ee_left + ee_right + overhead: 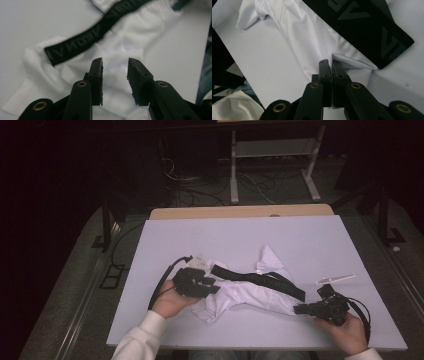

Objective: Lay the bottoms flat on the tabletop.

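A white garment point(250, 295) with a black lettered waistband point(260, 279) lies crumpled across the middle of the white table point(310, 240). My left gripper point(214, 287) hovers over the garment's left end. In the left gripper view its jaws stand apart above the white cloth point(75, 72), with nothing pressed between the left gripper's point(115, 67) pads. My right gripper point(299, 309) is at the garment's right end, just below the end of the waistband point(367, 27). In the right gripper view the right gripper point(329, 62) is shut, pinching a raised fold of the white cloth point(352, 62).
A clear plastic strip point(335, 279) lies on the table to the right of the garment. A small pale tag point(198, 261) sits near its left end. A wooden edge point(240, 212) borders the table's far side, with a metal frame point(272, 150) and floor cables behind.
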`<state>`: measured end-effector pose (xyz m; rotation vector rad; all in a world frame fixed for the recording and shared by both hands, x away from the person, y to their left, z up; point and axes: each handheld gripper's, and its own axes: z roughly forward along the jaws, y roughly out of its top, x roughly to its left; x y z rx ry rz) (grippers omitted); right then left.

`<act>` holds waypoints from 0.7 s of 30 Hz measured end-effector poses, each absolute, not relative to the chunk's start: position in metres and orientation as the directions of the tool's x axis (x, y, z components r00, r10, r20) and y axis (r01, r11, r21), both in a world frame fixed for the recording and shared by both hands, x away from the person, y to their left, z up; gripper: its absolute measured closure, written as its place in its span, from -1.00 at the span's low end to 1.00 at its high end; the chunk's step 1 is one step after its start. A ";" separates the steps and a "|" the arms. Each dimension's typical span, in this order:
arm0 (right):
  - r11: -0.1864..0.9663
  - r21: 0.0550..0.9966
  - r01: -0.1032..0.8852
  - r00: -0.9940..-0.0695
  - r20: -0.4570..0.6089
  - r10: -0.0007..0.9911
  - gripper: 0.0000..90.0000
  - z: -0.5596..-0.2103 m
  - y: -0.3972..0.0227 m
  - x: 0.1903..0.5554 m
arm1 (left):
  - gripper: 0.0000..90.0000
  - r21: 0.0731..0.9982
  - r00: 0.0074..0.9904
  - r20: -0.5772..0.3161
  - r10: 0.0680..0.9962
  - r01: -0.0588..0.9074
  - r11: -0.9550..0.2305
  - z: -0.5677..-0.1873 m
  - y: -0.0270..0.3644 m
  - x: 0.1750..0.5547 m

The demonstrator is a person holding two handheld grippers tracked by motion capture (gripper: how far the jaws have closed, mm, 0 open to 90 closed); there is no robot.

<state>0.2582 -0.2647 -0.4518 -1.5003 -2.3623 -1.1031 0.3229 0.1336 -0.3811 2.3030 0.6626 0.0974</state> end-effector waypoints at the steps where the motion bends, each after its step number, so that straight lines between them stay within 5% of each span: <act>1: 0.233 0.505 0.831 -0.492 0.473 0.731 0.92 -0.451 -0.266 0.257 | 0.38 0.670 0.848 -0.145 0.510 0.463 -0.580 -0.382 0.133 0.331; 11: 0.211 0.501 0.839 -0.477 0.491 0.729 0.92 -0.452 -0.272 0.247 | 0.24 0.604 0.728 -0.257 0.635 0.634 -0.483 -0.422 0.133 0.399; 17: 0.220 0.490 0.843 -0.474 0.487 0.733 0.92 -0.454 -0.271 0.246 | 0.23 0.588 0.705 -0.343 0.621 0.676 -0.444 -0.437 0.139 0.411; 21: 0.225 0.485 0.845 -0.473 0.482 0.737 0.91 -0.455 -0.270 0.246 | 0.42 0.589 0.714 -0.405 0.570 0.681 -0.435 -0.444 0.139 0.414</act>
